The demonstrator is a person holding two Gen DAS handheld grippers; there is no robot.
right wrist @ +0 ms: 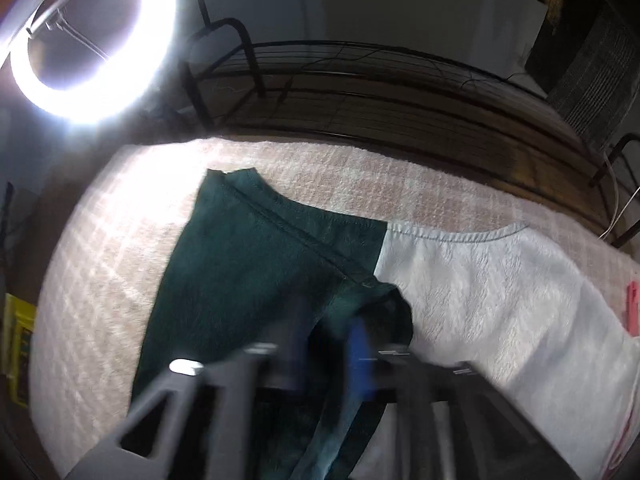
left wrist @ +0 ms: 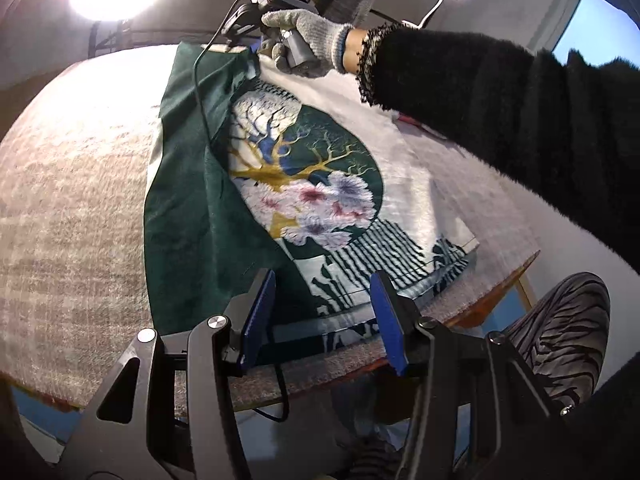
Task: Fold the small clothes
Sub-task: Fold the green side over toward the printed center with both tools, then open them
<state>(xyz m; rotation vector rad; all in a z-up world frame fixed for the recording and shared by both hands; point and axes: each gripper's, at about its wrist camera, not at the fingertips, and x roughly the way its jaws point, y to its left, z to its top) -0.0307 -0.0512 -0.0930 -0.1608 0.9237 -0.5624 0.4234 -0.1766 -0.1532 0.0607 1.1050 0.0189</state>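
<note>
A small top [left wrist: 304, 184], dark green and white with a tree-and-flower print, lies flat on a table under beige textured cloth [left wrist: 72, 200]. My left gripper [left wrist: 323, 280] hovers over the hem at the near edge, open, with nothing between its blue pads [left wrist: 260, 312]. At the far collar end a gloved hand [left wrist: 304, 36] holds the right gripper. In the blurred right wrist view, the right gripper [right wrist: 328, 320] points down over the green shoulder [right wrist: 256, 260] beside the white half [right wrist: 480, 288]. Its fingers stand apart above a raised green fold [right wrist: 396, 312].
A black cable [left wrist: 200, 92] trails across the green side. Ring lights [right wrist: 80, 40] glare at the far left. A black metal frame [right wrist: 360, 80] runs behind the table. A striped trouser leg [left wrist: 560, 340] is past the near edge [left wrist: 500, 280]. A pink item [right wrist: 632, 308] lies at the right.
</note>
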